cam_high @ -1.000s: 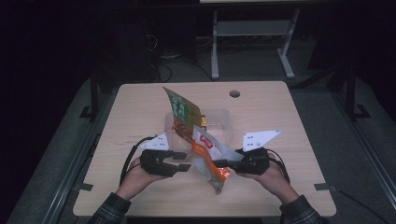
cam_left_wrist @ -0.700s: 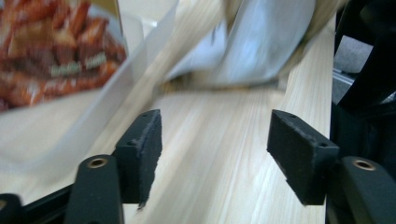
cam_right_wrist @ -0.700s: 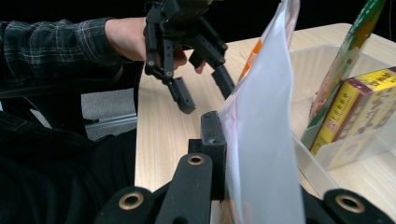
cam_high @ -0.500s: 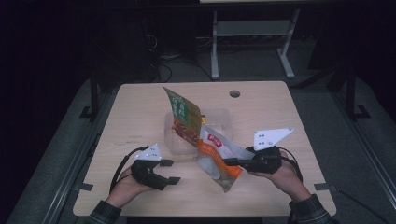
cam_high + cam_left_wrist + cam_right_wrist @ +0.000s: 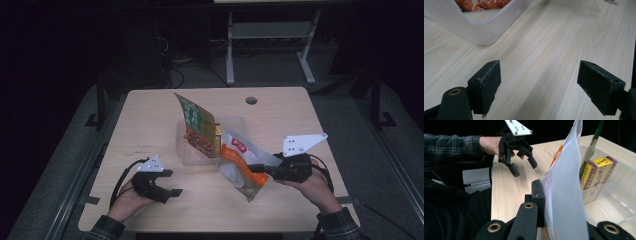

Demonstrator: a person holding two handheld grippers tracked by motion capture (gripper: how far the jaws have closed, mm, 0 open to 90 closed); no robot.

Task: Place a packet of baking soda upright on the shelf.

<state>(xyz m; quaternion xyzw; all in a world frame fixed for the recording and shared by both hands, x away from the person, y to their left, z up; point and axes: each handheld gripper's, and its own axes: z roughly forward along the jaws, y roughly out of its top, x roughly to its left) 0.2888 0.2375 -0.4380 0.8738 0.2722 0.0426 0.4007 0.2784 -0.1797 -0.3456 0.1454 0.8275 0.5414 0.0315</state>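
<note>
A white and orange snack bag [image 5: 240, 162] hangs tilted over the table's front, its lower end near the wood. My right gripper [image 5: 253, 168] is shut on its edge; in the right gripper view the white bag [image 5: 566, 195] stands between the jaws. My left gripper [image 5: 172, 183] sits low at the front left, apart from the bag. Its jaws have just been opening, and only bare wood lies between its fingers [image 5: 487, 82]. A clear plastic bin [image 5: 182, 150] at mid-table holds a tall green packet [image 5: 196, 122] and a yellow box [image 5: 596, 175].
The bin's rounded corner [image 5: 484, 37] lies just beyond my left gripper's jaws. From the right gripper's camera my left gripper [image 5: 525, 168] hovers open over the table's edge. A cable hole [image 5: 251, 100] is at the far side of the table [image 5: 150, 115].
My left gripper has let go of the bag, opened, and drawn back to the left and down toward the table. The right gripper keeps the bag and has shifted slightly right.
</note>
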